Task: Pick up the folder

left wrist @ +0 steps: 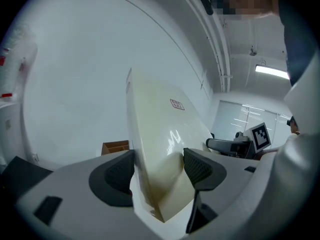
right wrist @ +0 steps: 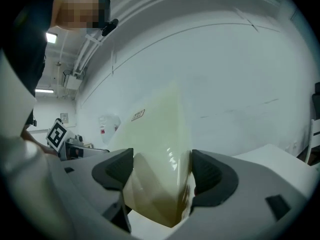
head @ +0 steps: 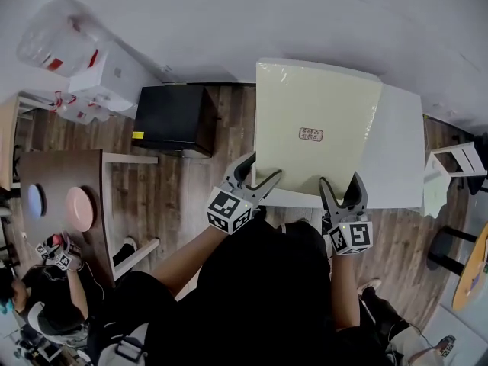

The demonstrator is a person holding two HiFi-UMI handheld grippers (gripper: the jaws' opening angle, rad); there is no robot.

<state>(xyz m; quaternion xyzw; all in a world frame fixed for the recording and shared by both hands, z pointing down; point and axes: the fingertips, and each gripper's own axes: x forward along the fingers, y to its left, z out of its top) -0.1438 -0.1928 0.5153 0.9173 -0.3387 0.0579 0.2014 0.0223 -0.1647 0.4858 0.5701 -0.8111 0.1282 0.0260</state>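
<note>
The folder is a thick cream binder with a small label on its cover. In the head view it is tilted up over the white table. My left gripper is shut on its near left corner, and my right gripper is shut on its near right corner. In the left gripper view the folder stands on edge, squeezed between the two dark pads of the left gripper. The right gripper view shows the folder the same way, pinched in the right gripper.
A black box sits on the wood floor left of the table. Further left a brown table carries a pink plate and a blue one. White boxes stand at the back left. Another person is at the lower left.
</note>
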